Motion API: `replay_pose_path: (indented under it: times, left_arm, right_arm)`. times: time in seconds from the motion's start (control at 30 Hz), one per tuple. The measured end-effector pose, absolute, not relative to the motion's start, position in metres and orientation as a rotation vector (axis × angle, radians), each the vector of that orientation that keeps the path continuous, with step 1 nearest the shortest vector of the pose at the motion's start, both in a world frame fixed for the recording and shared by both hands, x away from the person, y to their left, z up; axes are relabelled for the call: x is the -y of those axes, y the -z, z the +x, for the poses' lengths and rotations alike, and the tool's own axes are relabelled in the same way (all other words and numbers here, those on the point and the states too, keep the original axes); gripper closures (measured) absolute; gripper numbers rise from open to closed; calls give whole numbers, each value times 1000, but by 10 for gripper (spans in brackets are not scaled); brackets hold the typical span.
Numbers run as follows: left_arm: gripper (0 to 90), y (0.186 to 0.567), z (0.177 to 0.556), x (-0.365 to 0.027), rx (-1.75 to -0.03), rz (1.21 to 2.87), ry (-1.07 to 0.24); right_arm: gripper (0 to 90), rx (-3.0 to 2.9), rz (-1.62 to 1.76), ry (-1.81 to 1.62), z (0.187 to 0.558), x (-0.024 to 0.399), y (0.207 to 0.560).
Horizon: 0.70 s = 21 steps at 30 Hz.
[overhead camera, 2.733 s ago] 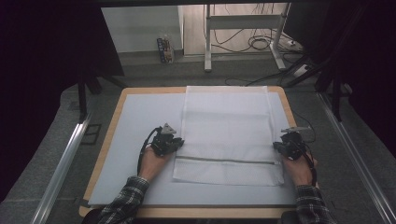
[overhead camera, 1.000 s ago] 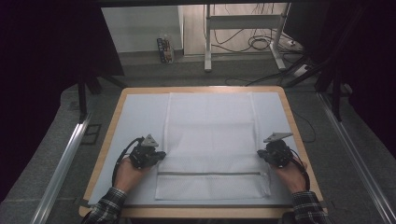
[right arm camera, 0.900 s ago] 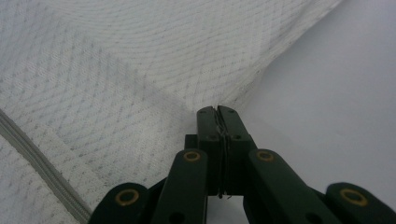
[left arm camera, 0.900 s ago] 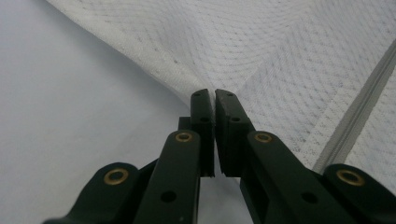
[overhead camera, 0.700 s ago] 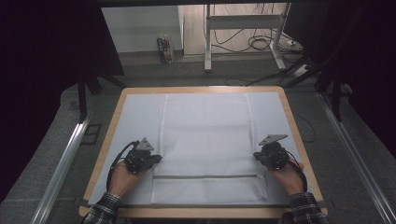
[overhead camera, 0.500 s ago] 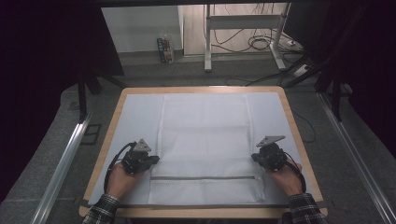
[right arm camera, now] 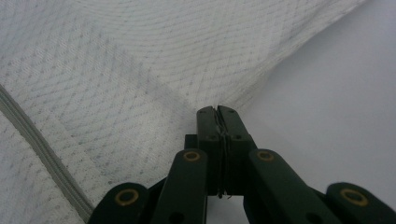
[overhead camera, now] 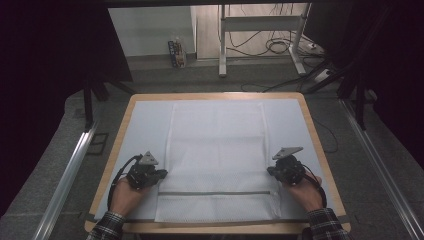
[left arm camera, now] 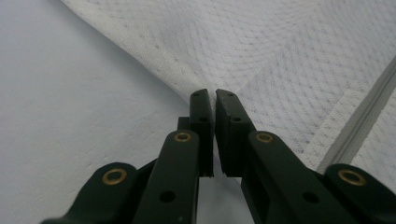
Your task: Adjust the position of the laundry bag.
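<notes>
Two tongs pinch a white mesh bag [overhead camera: 217, 160] near the surface's [overhead camera: 295, 120] front edge. Left tongs [overhead camera: 161, 175] grip its left side, right tongs [overhead camera: 272, 172] its right.

White mesh bag [overhead camera: 217, 160] flat on table [overhead camera: 300, 125]

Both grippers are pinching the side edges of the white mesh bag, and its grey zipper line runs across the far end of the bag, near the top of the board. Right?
Not quite. The grey zipper line runs across the near end of the white mesh bag, close to the person's hands, as the high view shows. The rest holds: the left gripper and right gripper each pinch a side edge.
</notes>
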<state>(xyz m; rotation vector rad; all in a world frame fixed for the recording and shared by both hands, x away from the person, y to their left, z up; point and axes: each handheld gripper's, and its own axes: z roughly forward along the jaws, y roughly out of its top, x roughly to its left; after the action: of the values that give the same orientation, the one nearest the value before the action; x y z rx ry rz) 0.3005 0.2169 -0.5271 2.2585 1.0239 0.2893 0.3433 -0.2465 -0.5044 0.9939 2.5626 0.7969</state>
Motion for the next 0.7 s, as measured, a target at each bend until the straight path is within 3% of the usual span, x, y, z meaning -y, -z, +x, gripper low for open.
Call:
replay_pose_path:
  times: [0.17, 0.3, 0.5, 0.53, 0.6, 0.7]
  left_arm:
    - [846, 527, 301, -217, -1024, 2261, -293]
    - [763, 528, 301, -217, -1027, 2255, -302]
    - [577, 530, 302, -217, -1039, 2234, -307]
    - [548, 530, 303, -216, -1043, 2225, -313]
    - [485, 531, 304, -217, -1048, 2219, -316]
    - [442, 532, 305, -219, -1060, 2199, -313]
  right_arm:
    - [872, -2562, 993, -797, 343, 246, 504]
    - [856, -2563, 987, -800, 343, 247, 504]
    - [728, -2542, 964, -824, 342, 248, 504]
    - [662, -2535, 963, -830, 342, 248, 503]
    - [614, -2530, 959, -835, 342, 248, 503]
    - [535, -2520, 957, -842, 342, 250, 503]
